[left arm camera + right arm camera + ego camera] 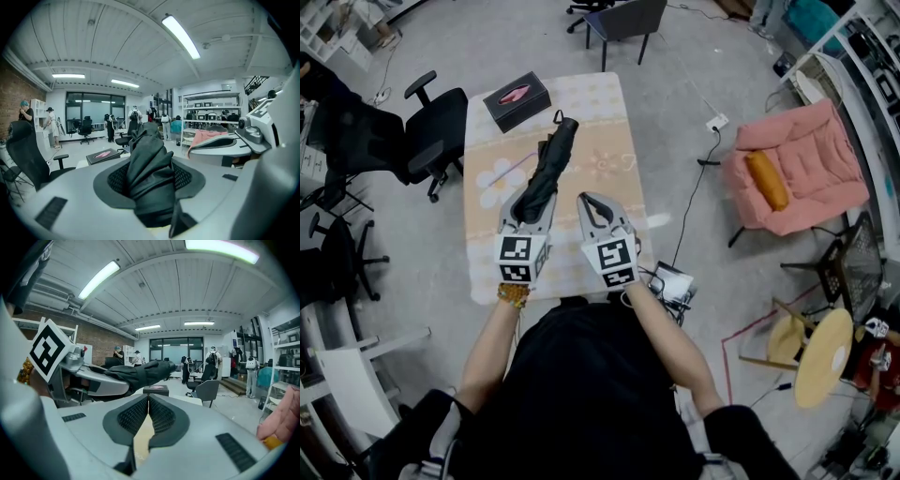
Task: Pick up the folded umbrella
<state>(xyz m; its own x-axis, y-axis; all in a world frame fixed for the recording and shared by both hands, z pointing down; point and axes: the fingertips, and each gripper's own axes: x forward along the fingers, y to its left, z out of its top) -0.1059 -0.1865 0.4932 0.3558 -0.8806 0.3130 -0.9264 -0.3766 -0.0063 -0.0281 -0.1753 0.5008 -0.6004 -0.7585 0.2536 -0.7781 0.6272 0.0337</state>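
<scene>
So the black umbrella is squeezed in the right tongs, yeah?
Not quite. The black umbrella is squeezed in the left tongs, not the right ones. The left gripper view shows it pinched between them. The right tongs are shut with nothing in them.

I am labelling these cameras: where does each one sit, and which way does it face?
Head view: on the person's head, looking steeply down at the table; shows both arms, left tongs, right tongs.
Left gripper view: rides the left tongs, facing along jaws shut on the folded umbrella; right tongs at right edge.
Right gripper view: rides the right tongs, facing along closed, empty jaws; left tongs at left.
Shared: all three show the folded umbrella and black box.
</scene>
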